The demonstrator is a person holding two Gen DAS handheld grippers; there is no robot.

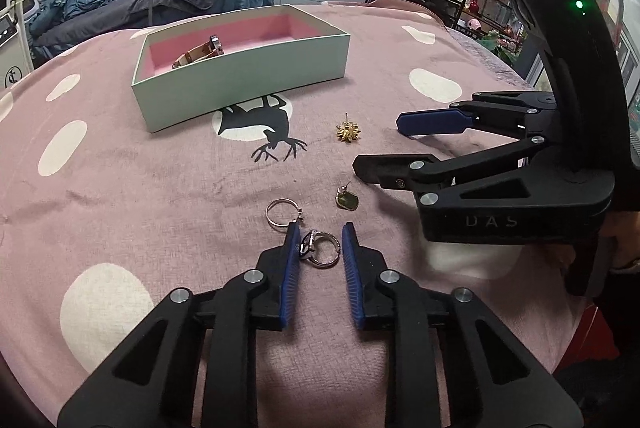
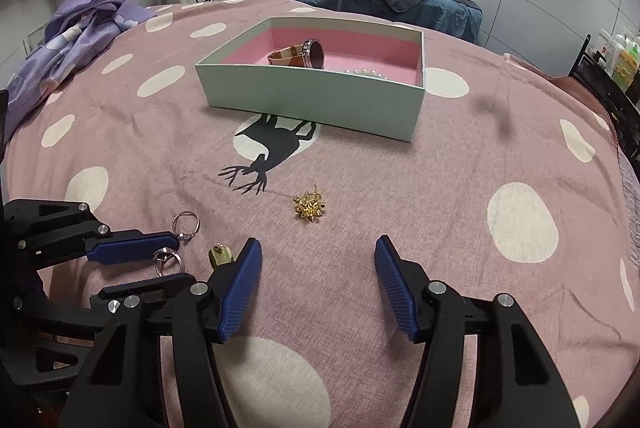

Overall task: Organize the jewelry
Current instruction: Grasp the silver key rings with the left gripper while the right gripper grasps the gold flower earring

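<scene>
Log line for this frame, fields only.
left gripper: open around ring | right gripper: open, empty | box: watch inside

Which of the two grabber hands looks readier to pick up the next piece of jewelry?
Left. The left gripper already has the silver ring between its pads, though not yet pinched. The right gripper is open over bare cloth, short of the gold earring.

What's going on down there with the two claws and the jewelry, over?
Left gripper straddling the stone ring, jaws not yet pinching. Right gripper open, empty, short of the gold flower earring. Box holds a watch. Nothing in the way.
</scene>
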